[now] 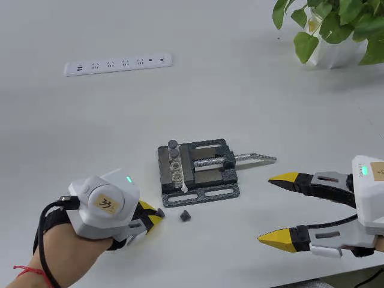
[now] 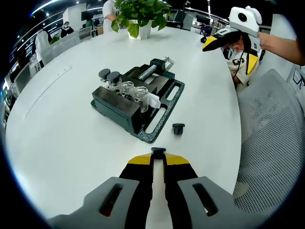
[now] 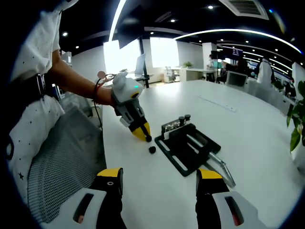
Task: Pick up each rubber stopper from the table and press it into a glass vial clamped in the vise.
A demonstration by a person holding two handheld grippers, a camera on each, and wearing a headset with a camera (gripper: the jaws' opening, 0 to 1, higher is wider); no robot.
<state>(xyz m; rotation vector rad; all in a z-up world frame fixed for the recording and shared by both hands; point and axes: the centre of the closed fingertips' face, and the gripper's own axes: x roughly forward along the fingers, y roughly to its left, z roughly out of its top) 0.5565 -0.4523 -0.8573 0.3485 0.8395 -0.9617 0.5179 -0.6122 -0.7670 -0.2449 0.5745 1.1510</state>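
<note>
A dark vise (image 1: 204, 174) in the middle of the white table (image 1: 90, 138) clamps a row of several glass vials (image 1: 176, 165). The two far vials carry dark stoppers (image 2: 108, 75); the two near vials (image 2: 134, 90) are open. My left gripper (image 1: 157, 215) hovers low, left of the vise's front, shut on a small black rubber stopper (image 2: 157, 151) at its yellow tips. Another loose stopper (image 1: 185, 216) lies on the table just beyond those tips. My right gripper (image 1: 267, 209) is held to the right of the vise, open, nothing between its jaws.
A white power strip (image 1: 118, 63) lies at the far left of the table. A potted green plant (image 1: 336, 30) stands at the far right corner. The vise's handle (image 1: 255, 158) sticks out to the right. A mesh chair (image 2: 271, 143) stands beside the table's near edge.
</note>
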